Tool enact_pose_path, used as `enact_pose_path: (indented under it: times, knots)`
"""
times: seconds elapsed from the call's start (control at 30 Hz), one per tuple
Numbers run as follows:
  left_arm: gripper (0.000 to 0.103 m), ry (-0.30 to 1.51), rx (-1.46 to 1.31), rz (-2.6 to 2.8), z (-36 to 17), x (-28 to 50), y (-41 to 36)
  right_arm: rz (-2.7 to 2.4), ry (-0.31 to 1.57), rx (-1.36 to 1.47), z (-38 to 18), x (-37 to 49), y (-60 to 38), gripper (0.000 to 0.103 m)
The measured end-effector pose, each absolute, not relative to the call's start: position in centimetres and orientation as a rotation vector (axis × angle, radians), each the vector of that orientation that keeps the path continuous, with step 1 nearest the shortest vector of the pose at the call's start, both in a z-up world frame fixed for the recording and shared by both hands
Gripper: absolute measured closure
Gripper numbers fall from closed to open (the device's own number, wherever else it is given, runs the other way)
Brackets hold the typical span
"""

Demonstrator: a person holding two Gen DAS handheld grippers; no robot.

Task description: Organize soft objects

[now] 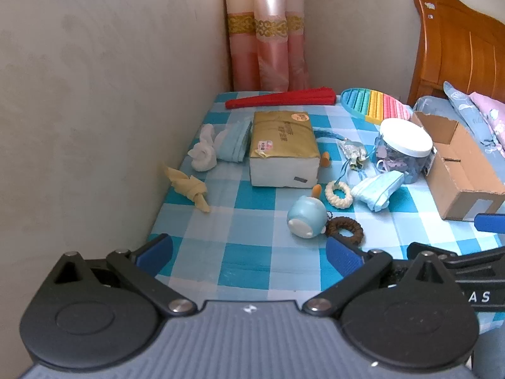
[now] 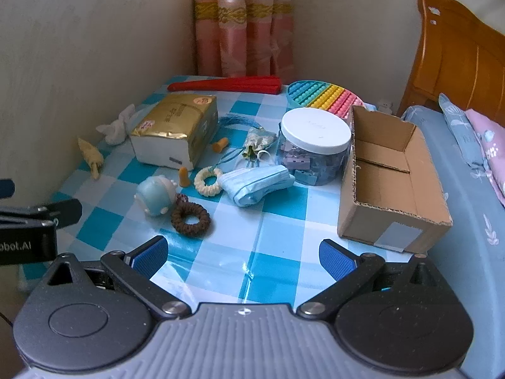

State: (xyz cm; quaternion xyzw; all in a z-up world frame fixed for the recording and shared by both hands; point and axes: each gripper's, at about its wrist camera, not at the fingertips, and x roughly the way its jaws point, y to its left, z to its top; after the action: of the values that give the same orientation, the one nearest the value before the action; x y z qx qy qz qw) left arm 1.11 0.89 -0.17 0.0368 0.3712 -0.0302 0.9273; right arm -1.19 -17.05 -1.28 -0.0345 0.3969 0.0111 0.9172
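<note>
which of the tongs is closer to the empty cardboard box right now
Right. The right tongs hover open over the table's near edge, with the cardboard box just ahead to their right. The left tongs, also open, sit further left.

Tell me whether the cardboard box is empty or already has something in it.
Empty. The right wrist view looks into the open-topped cardboard box and shows only bare cardboard and a divider.
</note>
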Motion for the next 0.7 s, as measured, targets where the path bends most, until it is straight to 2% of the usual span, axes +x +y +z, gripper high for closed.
enact_pose_path:
  times: [0.6, 0.7]
  knots:
    - [0.001, 0.741, 0.068, -0.080, -3.5, 3.8, 1.5, 0.202, 0.805, -0.144, -5.8, 1.4, -16.6, 0.000]
    - [0.001, 0.759, 0.042, -0.087, -4.4, 4.5, 1.9, 0.227, 0.808, -0.153, -6.7, 2.0, -16.4, 0.003]
